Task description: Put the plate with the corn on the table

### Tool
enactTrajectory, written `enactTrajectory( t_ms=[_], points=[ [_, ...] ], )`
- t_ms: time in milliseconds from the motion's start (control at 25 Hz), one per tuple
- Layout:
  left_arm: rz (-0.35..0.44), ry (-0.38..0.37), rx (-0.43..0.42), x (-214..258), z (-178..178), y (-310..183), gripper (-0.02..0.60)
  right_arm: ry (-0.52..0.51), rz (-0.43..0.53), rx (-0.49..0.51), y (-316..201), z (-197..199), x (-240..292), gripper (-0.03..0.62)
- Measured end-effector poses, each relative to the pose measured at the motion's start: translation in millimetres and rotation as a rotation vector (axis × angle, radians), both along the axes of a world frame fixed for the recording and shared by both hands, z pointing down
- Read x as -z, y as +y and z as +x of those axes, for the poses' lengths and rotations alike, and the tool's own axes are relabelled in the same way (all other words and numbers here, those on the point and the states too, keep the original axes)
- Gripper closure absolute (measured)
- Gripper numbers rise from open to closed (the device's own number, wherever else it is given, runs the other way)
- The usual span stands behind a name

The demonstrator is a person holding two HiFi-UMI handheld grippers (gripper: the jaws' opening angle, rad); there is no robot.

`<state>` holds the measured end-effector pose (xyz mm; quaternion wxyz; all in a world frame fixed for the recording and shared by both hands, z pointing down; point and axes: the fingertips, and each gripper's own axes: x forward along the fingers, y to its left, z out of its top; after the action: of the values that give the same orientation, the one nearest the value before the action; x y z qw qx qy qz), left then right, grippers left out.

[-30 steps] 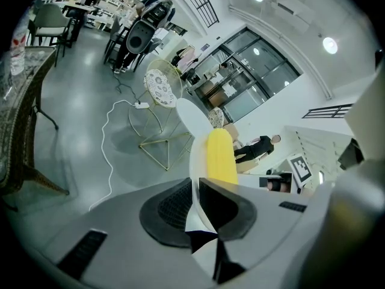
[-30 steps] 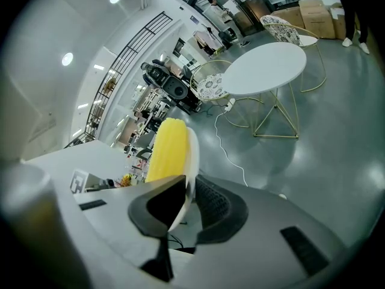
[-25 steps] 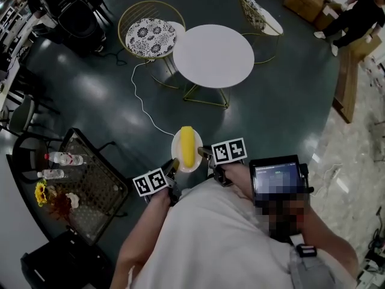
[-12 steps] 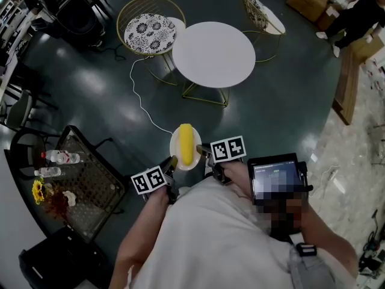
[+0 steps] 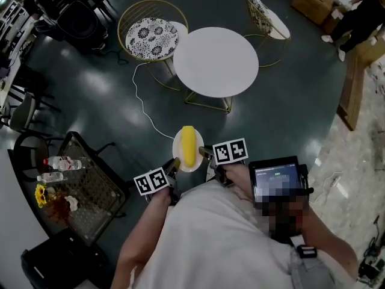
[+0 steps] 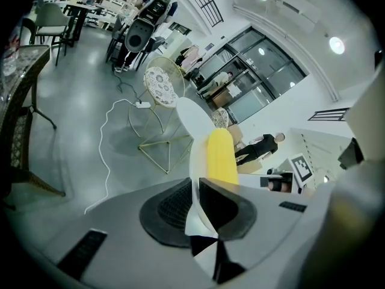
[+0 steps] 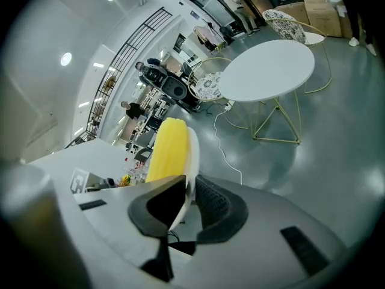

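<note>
Table (image 5: 215,62) stands well ahead across the floor; the plate (image 5: 178,152) hangs in the air near the person's body, corn (image 5: 188,144) lying along it; this looks like the carrying step, setting-down not yet begun; next calls for closing on the table and lowering level, so the corn doesn't roll. Left gripper (image 5: 173,164) and right gripper (image 5: 203,153) sit low and close together, one each side; both pairs of fingers (image 6: 171,206) are clamped on the plate's rim.

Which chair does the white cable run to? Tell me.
The chair left of the round table; the cable ends at its legs, far from the other chair.
</note>
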<state>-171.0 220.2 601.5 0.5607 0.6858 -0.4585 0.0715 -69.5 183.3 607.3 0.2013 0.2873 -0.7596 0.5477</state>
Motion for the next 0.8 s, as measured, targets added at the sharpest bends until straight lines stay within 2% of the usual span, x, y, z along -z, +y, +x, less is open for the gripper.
enactTrajectory(
  t_ms=[200,560,800],
  points=[
    [0.013,-0.001,-0.015,-4,1,-6,0.538,0.004,0.012,-0.01,-3,2,-2,0.542],
    [-0.005,-0.02,-0.023,5,48,-48,0.537,-0.016,0.01,-0.024,-43,49,8,0.542],
    [-0.015,-0.006,-0.036,9,52,-50,0.537,-0.028,0.008,-0.071,-43,55,10,0.542]
  ],
)
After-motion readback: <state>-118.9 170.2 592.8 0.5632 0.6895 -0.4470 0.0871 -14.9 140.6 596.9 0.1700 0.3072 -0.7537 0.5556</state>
